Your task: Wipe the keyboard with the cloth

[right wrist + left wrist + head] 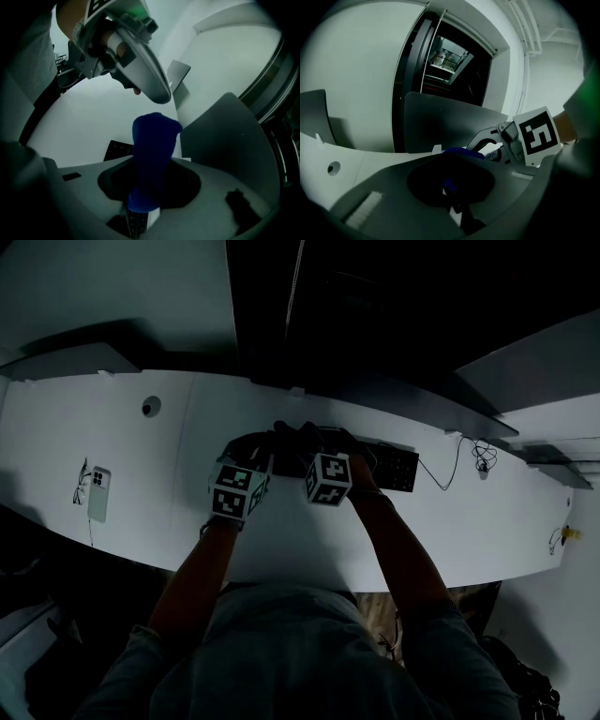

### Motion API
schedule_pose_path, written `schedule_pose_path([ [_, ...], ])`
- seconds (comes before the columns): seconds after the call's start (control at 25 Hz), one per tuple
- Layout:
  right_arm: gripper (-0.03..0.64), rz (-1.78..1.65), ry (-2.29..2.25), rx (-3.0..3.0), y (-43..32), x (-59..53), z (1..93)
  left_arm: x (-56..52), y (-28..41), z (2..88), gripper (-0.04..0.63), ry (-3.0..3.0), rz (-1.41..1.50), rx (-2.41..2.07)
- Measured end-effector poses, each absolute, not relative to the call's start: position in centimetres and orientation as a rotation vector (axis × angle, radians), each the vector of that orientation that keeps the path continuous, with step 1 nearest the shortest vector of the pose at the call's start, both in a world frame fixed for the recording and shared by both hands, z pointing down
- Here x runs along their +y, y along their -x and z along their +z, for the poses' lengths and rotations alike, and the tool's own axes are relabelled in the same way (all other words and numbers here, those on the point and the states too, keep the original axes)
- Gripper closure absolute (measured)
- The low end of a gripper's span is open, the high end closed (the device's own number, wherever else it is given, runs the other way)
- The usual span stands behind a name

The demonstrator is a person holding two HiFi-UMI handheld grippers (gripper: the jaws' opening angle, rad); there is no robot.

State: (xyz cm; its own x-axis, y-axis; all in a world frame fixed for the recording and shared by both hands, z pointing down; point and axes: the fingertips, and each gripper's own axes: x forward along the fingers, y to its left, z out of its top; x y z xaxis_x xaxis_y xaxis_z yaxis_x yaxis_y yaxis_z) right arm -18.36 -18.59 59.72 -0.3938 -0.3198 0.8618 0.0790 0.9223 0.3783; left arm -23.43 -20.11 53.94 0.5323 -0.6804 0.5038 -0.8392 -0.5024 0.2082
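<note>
White desk point(469, 531): one keyboard point(398, 468), one phone point(98, 495); one blue cloth point(152, 150) pinched by left tongs point(451, 190) and right tongs point(140, 214).

right tongs point(143, 213): clamped on blue cloth point(152, 150); cloth stands upright | black keyboard point(118, 149): just behind, on white tabletop point(89, 122) | left tongs point(151, 80): above cloth
</note>
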Motion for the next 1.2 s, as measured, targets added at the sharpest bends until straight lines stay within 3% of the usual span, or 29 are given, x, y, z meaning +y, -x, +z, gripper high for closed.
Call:
schedule_pose_path([
  [0.52,0.477,-0.372,0.003,-1.823,21.0,-20.0,65.7,-22.2,24.4,60.1,0.586,-2.180,0.636,-1.197],
  [1.2,0.477,-0.304,-0.052,-1.884,20.3,-20.3,66.1,-21.2,24.5,61.9,0.586,-2.112,0.647,-1.207],
])
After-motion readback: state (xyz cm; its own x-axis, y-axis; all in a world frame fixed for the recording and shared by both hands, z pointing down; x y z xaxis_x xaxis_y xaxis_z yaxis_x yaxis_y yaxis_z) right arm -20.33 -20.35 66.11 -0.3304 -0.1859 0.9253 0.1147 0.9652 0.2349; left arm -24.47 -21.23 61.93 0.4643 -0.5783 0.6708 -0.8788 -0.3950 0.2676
